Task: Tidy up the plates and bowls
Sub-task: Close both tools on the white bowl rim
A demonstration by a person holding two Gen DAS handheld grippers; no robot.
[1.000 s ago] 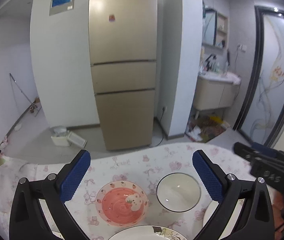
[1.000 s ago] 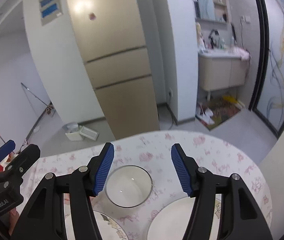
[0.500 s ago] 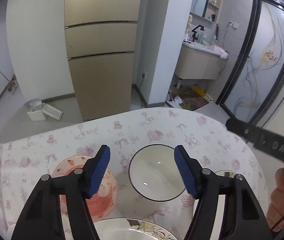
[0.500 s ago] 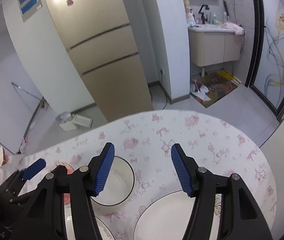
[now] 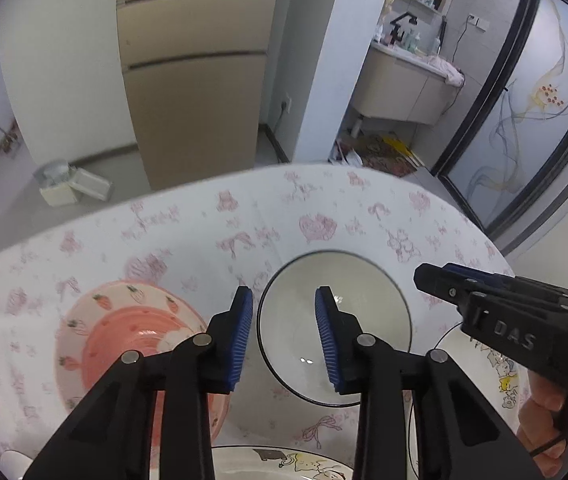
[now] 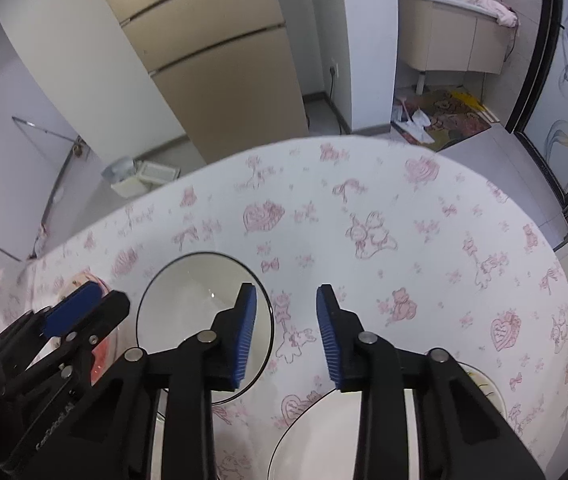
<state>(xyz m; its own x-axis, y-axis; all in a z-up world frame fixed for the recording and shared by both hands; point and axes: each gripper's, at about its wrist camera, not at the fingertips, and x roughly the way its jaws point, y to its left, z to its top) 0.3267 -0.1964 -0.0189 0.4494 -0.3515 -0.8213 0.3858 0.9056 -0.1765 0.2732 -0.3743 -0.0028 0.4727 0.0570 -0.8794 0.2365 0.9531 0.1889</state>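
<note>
Having dropped closer to the table since the earlier frames, both grippers now tilting steeply down at the dishes, with jaws narrowed from a wide spread.

Sitting toward the left edge of the round table with the white, pink-printed cloth (image 5: 188,224): a pink ceramic plate with strawberry print and a darker pink centre (image 5: 108,332), partly hidden behind the left finger.

Hovering just right of it: the left gripper (image 5: 284,340), black with blue ribbed pads, jaws closing and straddling the left rim of the white ceramic bowl with a thin dark rim (image 5: 335,320), one pad outside, one over the hollow; not visibly pressing it.

Lying at the near edge, partly cut off: a white plate with cartoon drawings (image 5: 295,462).

Hanging right of the bowl: the right gripper (image 6: 286,332), jaws closing with only tablecloth between them, its left pad overlapping the bowl's right rim, nothing gripped.

Resting toward the near right edge: a white plate with a thin dark rim (image 6: 315,436), just beside another cartoon-printed plate (image 6: 487,388) under the gripper's right finger.
</note>
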